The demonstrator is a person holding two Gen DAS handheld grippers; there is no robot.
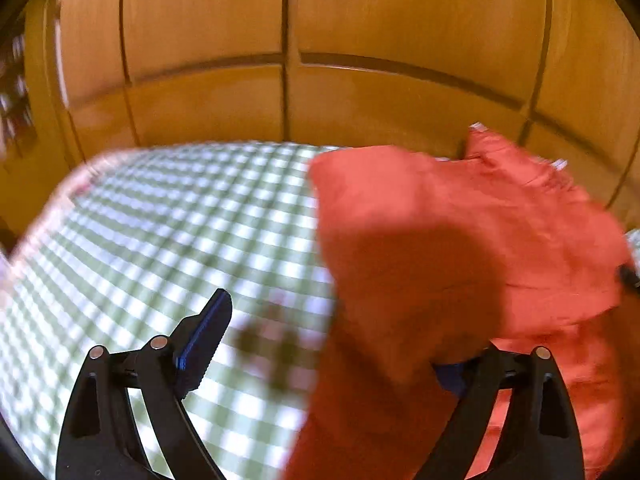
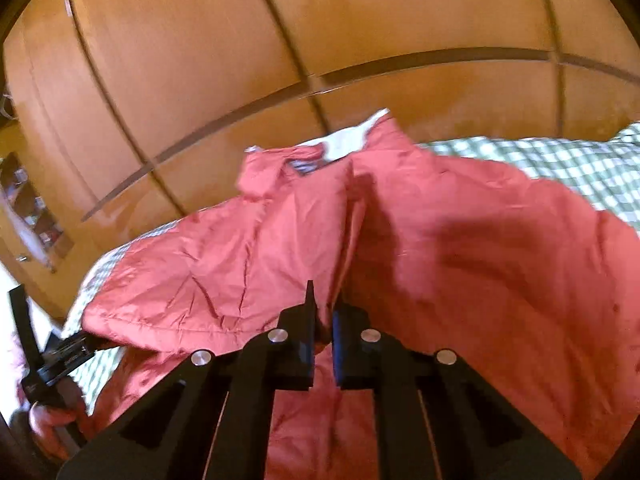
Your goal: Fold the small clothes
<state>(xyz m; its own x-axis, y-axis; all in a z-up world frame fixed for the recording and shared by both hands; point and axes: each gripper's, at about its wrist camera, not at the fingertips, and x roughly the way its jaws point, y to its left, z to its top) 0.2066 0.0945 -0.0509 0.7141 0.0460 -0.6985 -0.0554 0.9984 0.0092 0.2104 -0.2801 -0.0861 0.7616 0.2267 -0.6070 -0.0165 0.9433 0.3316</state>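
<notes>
A red collared garment (image 2: 224,264) lies bunched on the green-and-white checked tablecloth (image 1: 160,220), its collar and label at the far side. My right gripper (image 2: 322,314) is shut on a raised fold of the red garment near its middle. My left gripper (image 1: 336,336) stands wide open at the garment's (image 1: 460,240) left edge. Its left finger (image 1: 204,340) is bare over the tablecloth, while red cloth drapes over and hides the right finger's tip. In the right wrist view the left gripper (image 2: 52,354) shows at the garment's lower left corner, held by a hand (image 2: 44,420).
Wooden cabinet doors (image 1: 360,20) rise right behind the table's far edge. A shelf with small items (image 2: 28,208) stands at the far left. Checked cloth shows bare left of the garment and again at the far right (image 2: 580,160).
</notes>
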